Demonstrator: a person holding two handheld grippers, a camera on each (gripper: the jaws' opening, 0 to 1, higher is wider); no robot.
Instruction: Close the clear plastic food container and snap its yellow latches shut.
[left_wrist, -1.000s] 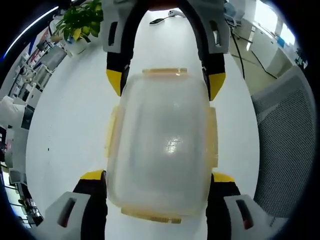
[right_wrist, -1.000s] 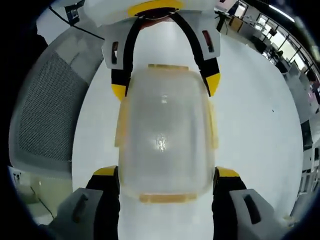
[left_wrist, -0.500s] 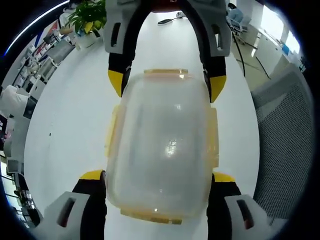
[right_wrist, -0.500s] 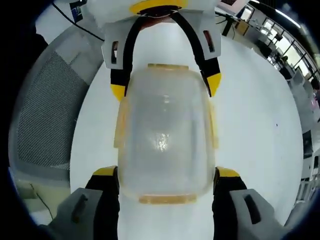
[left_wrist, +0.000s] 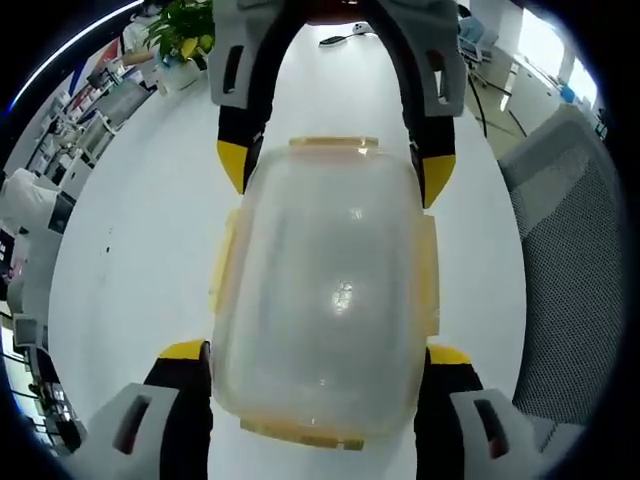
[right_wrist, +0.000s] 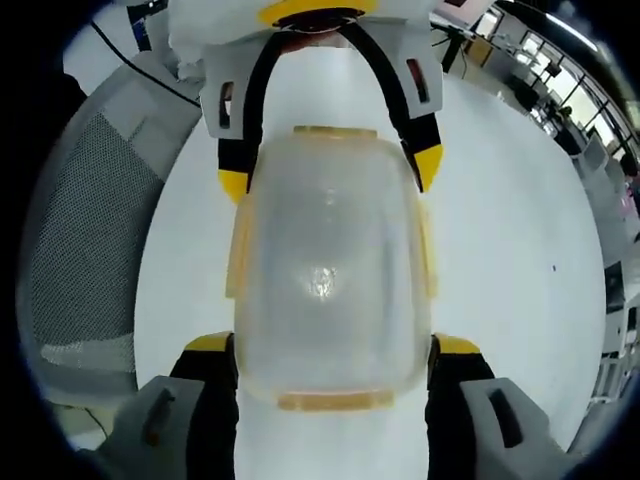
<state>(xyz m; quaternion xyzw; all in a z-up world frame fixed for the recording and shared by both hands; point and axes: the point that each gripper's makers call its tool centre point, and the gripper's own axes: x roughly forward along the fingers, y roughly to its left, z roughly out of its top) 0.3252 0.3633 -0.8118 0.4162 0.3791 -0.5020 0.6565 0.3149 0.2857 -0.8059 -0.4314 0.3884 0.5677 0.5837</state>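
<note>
in the left gripper view, the left gripper (left_wrist: 318, 365) stood with its yellow-tipped fingers (left_wrist: 183, 351) spread wide on either side of the near end of the clear plastic food container (left_wrist: 322, 295), each tip just beside a long wall. the container sat lid-on on the white tabletop (left_wrist: 140, 270), its pale yellow latches (left_wrist: 224, 272) lying along both long sides and both ends. whether the latches were snapped home could not be told. at the container's far end the right gripper (left_wrist: 335, 178) faced in from above, its two fingers likewise spread wide and bracketing the far corners. beyond it, a potted plant (left_wrist: 182, 35) stood at the far edge of the tabletop, a dark cable (left_wrist: 337, 38) lay on the surface, and a grey mesh chair (left_wrist: 575, 250) sat off to the right side.

in the right gripper view, the right gripper (right_wrist: 334, 358) flanked the near end of the same container (right_wrist: 328, 272), fingers (right_wrist: 205, 345) wide apart and close against its sides, not visibly clamping it. the left gripper (right_wrist: 328, 172) met it from the far end in the same open stance. the mesh chair (right_wrist: 80, 240) lay to the left of the tabletop (right_wrist: 500, 250), with an office room blurred behind.
</note>
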